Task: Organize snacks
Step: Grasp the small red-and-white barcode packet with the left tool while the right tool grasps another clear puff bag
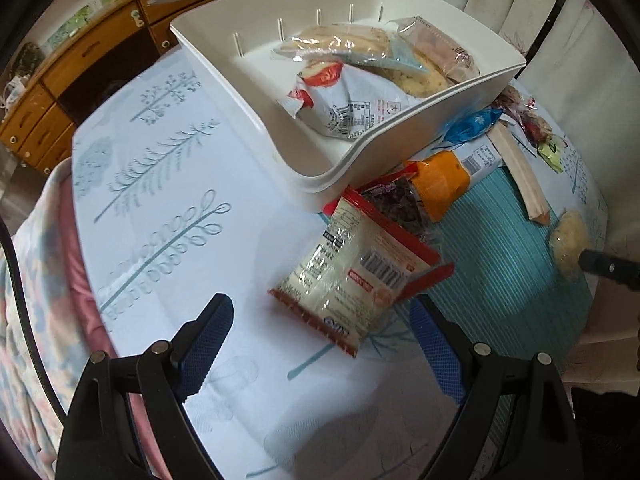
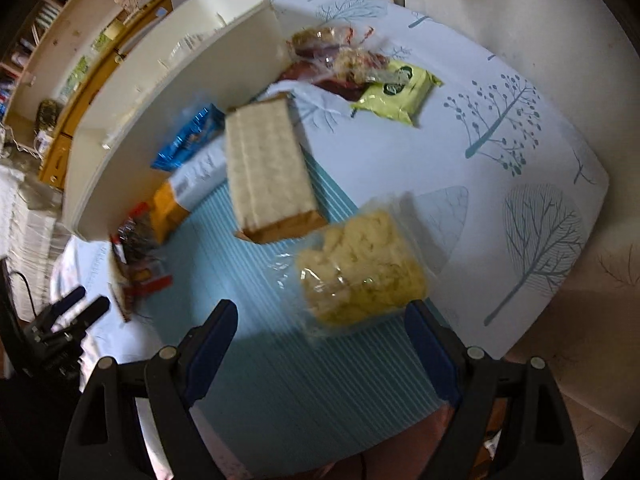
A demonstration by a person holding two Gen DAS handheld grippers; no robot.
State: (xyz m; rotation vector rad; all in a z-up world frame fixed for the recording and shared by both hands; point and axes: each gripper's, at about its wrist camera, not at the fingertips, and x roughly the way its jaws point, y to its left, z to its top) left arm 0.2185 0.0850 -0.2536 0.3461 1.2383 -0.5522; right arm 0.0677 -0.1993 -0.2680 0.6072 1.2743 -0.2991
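While both jaws stand wide apart with nothing held, left gripper (image 1: 320, 340) sits at frame bottom, the red-edged clear packet of pale snack (image 1: 354, 276) just above it on the table (image 1: 168, 184). Right gripper (image 2: 322, 338) likewise, the clear bag of yellow puffs (image 2: 362, 266) just above it. White plastic bin (image 1: 352, 152) upper centre.

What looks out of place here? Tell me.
The white bin sits askew: its near corner rests on the orange-ended packet and blue wrapper instead of flat on the table. Other snacks lie loose around it. Nothing looks spilled or torn.
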